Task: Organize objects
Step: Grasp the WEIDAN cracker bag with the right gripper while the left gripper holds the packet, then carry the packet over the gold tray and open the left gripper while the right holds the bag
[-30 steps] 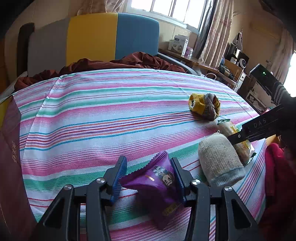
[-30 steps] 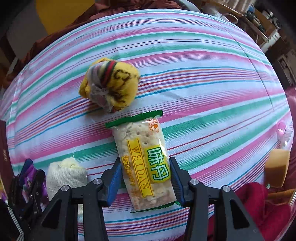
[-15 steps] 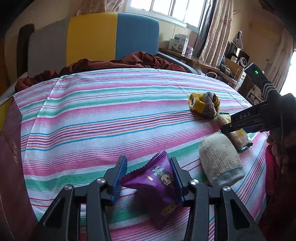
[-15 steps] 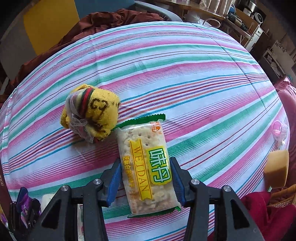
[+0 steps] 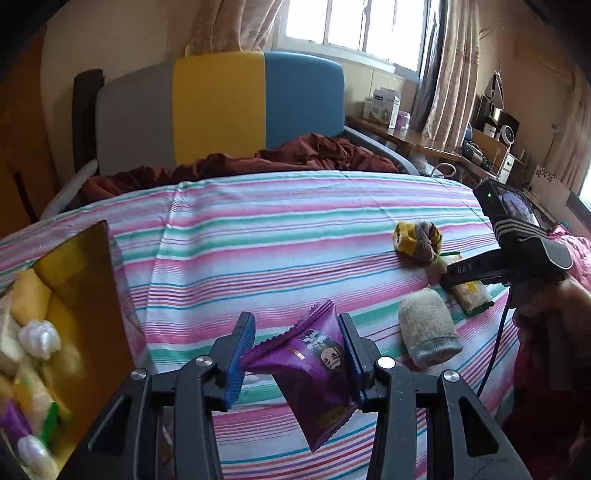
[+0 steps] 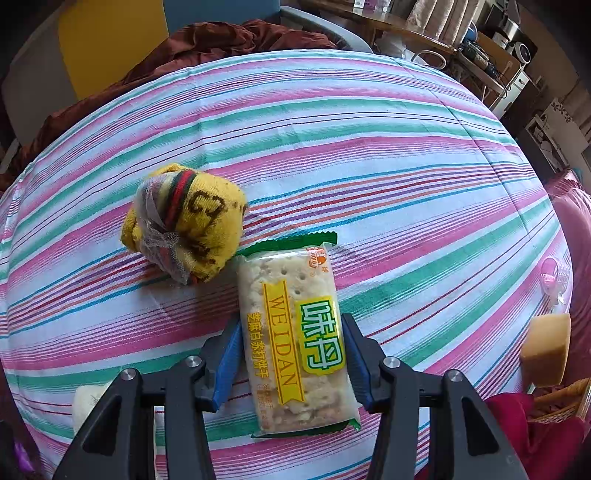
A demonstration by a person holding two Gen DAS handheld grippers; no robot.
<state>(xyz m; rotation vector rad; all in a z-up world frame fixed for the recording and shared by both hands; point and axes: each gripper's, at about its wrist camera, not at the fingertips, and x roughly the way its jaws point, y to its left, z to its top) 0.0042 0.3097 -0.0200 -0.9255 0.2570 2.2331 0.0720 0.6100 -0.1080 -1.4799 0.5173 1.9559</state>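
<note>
Bedding in pink, green, blue and white stripes covers the bed [image 5: 295,229], which carries everything here; a rumpled maroon blanket [image 5: 295,155] lies along its far edge, below a headboard [image 5: 221,107] panelled in grey, yellow and blue. Beyond the far right corner stand a curtained window [image 5: 354,26], a cluttered side table [image 5: 410,138] with a white box on it, and shelves of small appliances. At the bed's left edge an open yellow box [image 5: 77,295] holds assorted snack packs and white wads, blurred. The left hand-held gripper [image 5: 297,354] is clamped on a purple snack packet [image 5: 317,373], which hangs clear above the sheet near the near edge, its lower end drooping. Just beside it to the right lies a rolled beige sock [image 5: 428,328]. Farther toward the right edge sits a balled yellow sock [image 6: 184,225] with red, green and grey bands, its side touching the green top seal of a cracker packet [image 6: 295,332]. That packet lies flat on the sheet between the blue pads of the right hand-held gripper [image 6: 291,358], whose jaws straddle its middle; whether the pads press it I cannot tell. From the left wrist view, this gripper's black body covers part of the cracker packet. A yellowish sponge block [image 6: 546,347] and red cloth [image 6: 532,424] lie off the bed's right edge.
</note>
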